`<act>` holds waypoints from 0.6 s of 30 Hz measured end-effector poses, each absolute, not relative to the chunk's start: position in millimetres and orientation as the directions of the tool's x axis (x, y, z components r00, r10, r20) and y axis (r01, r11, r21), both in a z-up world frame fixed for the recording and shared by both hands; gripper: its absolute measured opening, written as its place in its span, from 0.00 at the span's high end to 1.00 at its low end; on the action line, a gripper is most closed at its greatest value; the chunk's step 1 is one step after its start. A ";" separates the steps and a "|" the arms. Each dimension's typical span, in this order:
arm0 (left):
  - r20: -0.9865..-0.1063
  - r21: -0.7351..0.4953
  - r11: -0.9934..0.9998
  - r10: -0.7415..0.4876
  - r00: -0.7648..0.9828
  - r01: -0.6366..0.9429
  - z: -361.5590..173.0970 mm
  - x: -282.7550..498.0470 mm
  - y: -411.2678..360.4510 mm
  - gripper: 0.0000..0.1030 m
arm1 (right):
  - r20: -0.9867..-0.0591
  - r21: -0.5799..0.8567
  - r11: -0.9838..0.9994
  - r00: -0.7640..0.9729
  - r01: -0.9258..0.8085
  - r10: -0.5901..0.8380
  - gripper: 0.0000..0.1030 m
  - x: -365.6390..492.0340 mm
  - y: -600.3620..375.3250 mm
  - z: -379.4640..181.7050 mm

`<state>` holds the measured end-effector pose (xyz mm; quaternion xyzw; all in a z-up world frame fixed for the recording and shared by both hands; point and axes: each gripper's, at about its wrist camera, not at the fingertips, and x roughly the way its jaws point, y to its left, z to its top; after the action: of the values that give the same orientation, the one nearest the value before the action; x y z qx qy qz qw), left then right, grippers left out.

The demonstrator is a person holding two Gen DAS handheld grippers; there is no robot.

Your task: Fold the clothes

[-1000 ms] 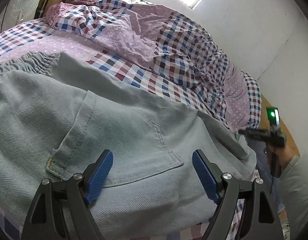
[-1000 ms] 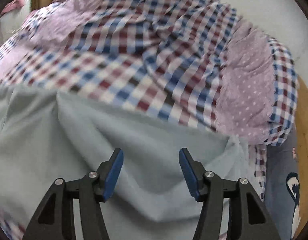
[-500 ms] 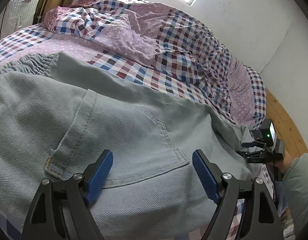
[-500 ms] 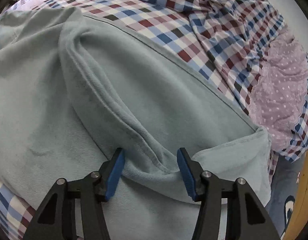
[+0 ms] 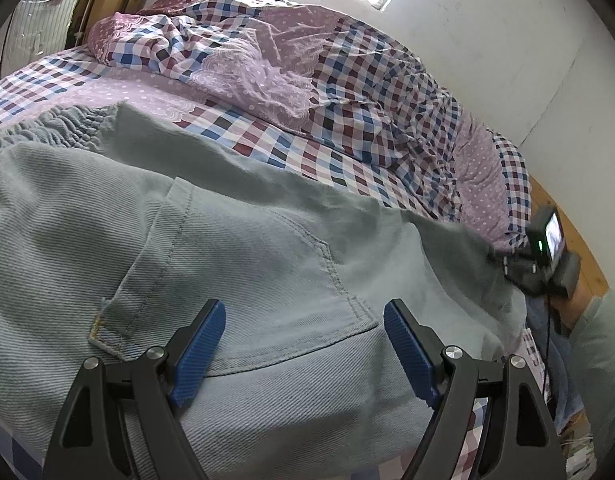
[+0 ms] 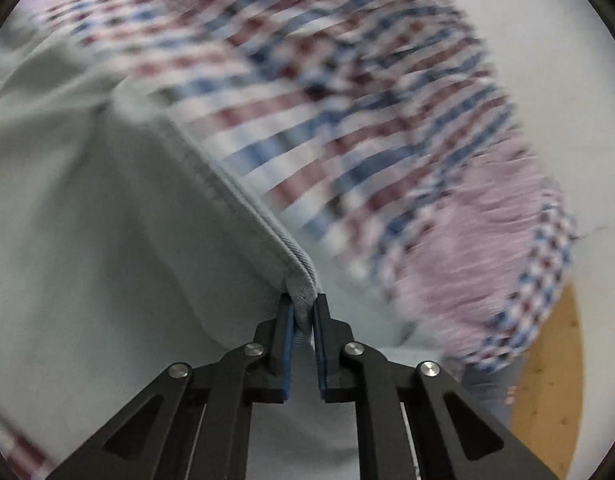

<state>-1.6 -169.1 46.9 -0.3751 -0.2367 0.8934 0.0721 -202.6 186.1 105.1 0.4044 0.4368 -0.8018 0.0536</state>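
Note:
Pale blue denim trousers [image 5: 235, 256] lie spread on the bed, elastic waistband at the left, back pocket [image 5: 247, 292] in the middle. My left gripper [image 5: 303, 320] hovers open just over the pocket, nothing between its blue pads. In the right wrist view, blurred by motion, my right gripper [image 6: 304, 308] is closing its jaws, and the pads pinch a folded seam edge of the trousers [image 6: 243, 200]. The right gripper [image 5: 541, 256] also shows in the left wrist view at the trousers' far right end, its fingertips hidden.
A checked and lilac dotted quilt [image 5: 307, 64] is heaped along the back of the bed, against a white wall [image 5: 487, 40]. A wooden floor [image 5: 579, 256] lies past the bed's right end. A person's sleeve [image 5: 603, 360] shows at the right edge.
The right gripper's jaws went from wide apart to pinched on a fold of the trousers, and its view swung and rolled. The left gripper stayed open and still over the pocket.

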 end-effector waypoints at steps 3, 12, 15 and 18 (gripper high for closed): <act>-0.638 -0.474 -0.879 0.303 -0.708 0.051 46.9 -1.8 -168.6 0.18 | -0.671 -0.682 -0.621 -0.668 0.387 0.322 0.93 -245.1 178.7 94.3; -0.644 -0.457 -0.888 0.295 -0.706 0.045 46.3 -2.8 -167.0 0.18 | -0.650 -0.697 -0.668 -0.625 0.262 0.433 0.50 -273.0 172.1 32.0; -0.639 -0.458 -0.888 0.297 -0.709 0.041 46.5 -2.2 -167.1 0.18 | -0.679 -0.560 -0.802 -0.670 0.209 0.300 0.24 -253.7 199.3 68.2; -0.631 -0.468 -0.883 0.302 -0.715 0.041 47.0 -1.7 -168.6 0.18 | -0.682 -0.430 -0.897 -0.690 0.108 0.243 0.24 -229.8 252.0 109.4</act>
<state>-1.7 -168.6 47.0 -0.3707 -0.2307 0.8967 0.0728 -229.8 252.0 109.4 0.3920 0.2243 -0.8914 -0.0379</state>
